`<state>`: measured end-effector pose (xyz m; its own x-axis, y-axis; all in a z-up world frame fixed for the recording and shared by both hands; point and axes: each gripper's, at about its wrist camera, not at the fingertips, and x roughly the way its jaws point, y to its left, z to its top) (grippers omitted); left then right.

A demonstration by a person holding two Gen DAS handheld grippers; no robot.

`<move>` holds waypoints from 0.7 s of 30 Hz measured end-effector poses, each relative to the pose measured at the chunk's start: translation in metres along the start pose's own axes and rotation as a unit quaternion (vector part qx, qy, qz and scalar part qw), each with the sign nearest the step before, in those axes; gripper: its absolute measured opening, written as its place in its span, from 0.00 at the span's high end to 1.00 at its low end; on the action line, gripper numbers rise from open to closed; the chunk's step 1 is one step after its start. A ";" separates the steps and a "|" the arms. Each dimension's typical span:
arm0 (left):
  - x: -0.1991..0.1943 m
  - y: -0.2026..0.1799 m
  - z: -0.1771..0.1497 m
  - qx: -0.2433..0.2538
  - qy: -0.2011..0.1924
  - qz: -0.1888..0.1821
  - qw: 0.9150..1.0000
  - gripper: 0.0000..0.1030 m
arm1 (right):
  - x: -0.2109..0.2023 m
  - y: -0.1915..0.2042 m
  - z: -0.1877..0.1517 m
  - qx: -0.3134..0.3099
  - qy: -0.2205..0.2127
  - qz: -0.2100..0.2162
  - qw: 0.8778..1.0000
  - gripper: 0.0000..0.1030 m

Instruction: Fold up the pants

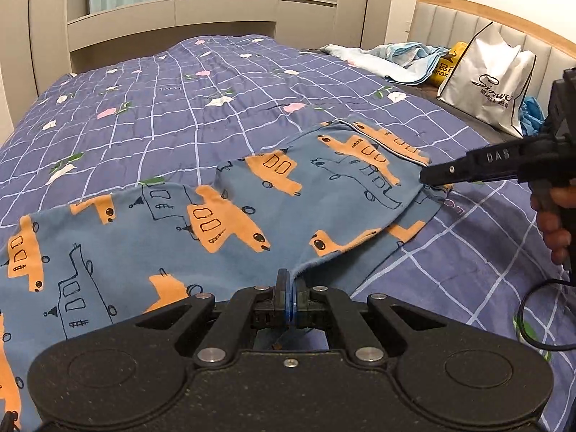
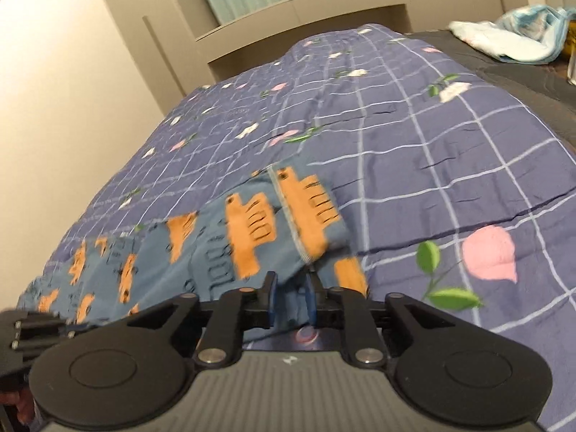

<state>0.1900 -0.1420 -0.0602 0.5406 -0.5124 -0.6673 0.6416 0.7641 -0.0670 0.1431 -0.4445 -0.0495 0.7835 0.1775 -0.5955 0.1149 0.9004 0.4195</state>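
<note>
Now the pants (image 1: 201, 223) lie on the bed (image 1: 151, 108), long axis running left-right betw. both claws: left gripper (image 1: 287, 280) clamped on the near edge, right gripper (image 2: 292, 288) part-open w/ cloth betw. its jaws.

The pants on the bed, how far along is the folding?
Done: one end of the pants lies doubled over onto the rest. In hand: the left gripper pinches the near fabric edge; the right gripper has its jaws parted around the folded corner. Left: release, smooth, probably another fold.
</note>
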 end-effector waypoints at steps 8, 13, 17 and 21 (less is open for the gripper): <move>0.000 -0.002 0.002 -0.005 0.001 0.003 1.000 1.00 | 0.011 -0.019 0.011 0.072 -0.013 -0.006 0.997 0.75; -0.008 -0.004 0.005 -0.003 -0.009 0.007 1.000 1.00 | -0.002 -0.011 0.013 0.054 -0.041 -0.014 0.998 0.92; -0.017 -0.007 0.007 0.006 -0.017 0.007 1.000 1.00 | -0.023 -0.001 0.010 0.032 -0.054 -0.022 0.998 0.92; -0.016 -0.009 -0.001 0.017 -0.003 0.007 1.000 1.00 | -0.026 -0.002 -0.003 0.030 -0.031 -0.031 0.999 0.92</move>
<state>0.1757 -0.1403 -0.0495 0.5531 -0.5035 -0.6637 0.6515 0.7580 -0.0320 0.1203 -0.4499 -0.0372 0.8103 0.0953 -0.5782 0.1994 0.8829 0.4251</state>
